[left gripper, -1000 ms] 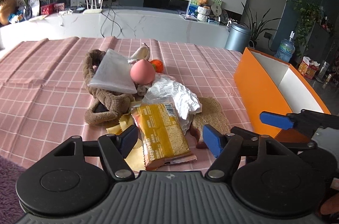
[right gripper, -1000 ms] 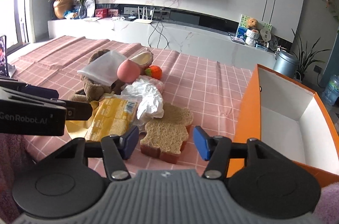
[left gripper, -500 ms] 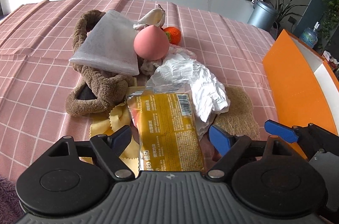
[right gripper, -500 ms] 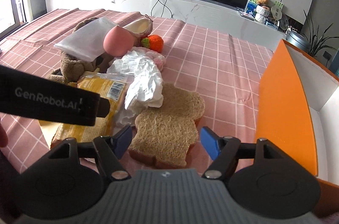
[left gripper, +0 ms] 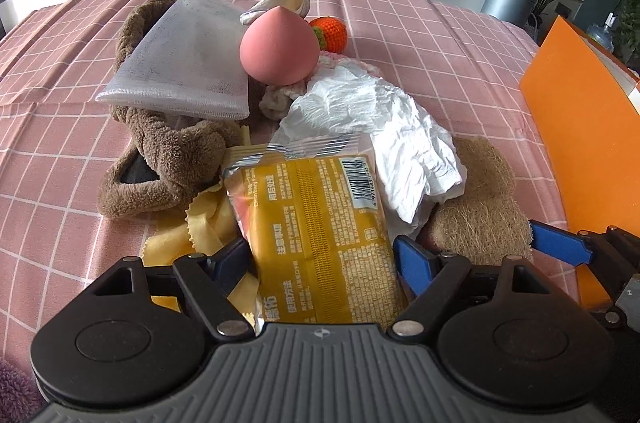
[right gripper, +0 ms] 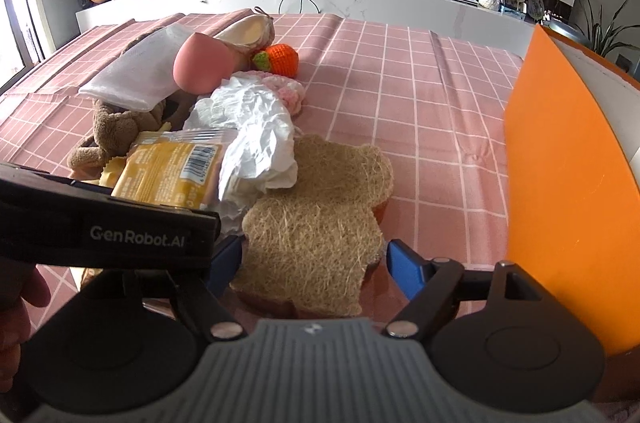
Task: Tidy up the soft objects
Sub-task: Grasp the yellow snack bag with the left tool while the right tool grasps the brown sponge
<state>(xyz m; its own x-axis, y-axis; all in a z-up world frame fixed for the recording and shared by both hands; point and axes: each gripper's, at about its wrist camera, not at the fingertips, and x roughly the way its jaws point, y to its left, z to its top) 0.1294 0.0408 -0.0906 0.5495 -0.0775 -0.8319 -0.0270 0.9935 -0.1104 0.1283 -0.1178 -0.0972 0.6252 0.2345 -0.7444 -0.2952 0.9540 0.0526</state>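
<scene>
Grippers sit lower and closer to the pile than a second ago, both tipped more steeply toward the pink checked tablecloth [left gripper: 420, 35]. Left gripper [left gripper: 320, 259] stands wide, its jaws having just spread then eased back slightly; the yellow snack packet [left gripper: 320, 223] now lies between its blue fingers, no pad visibly pressing it. Right gripper [right gripper: 314, 263] has just been opening and now straddles the near end of the bear-shaped loofah sponge [right gripper: 316, 211], unclamped. Beside it, right of the pile, stands the orange box [right gripper: 560, 183].
</scene>
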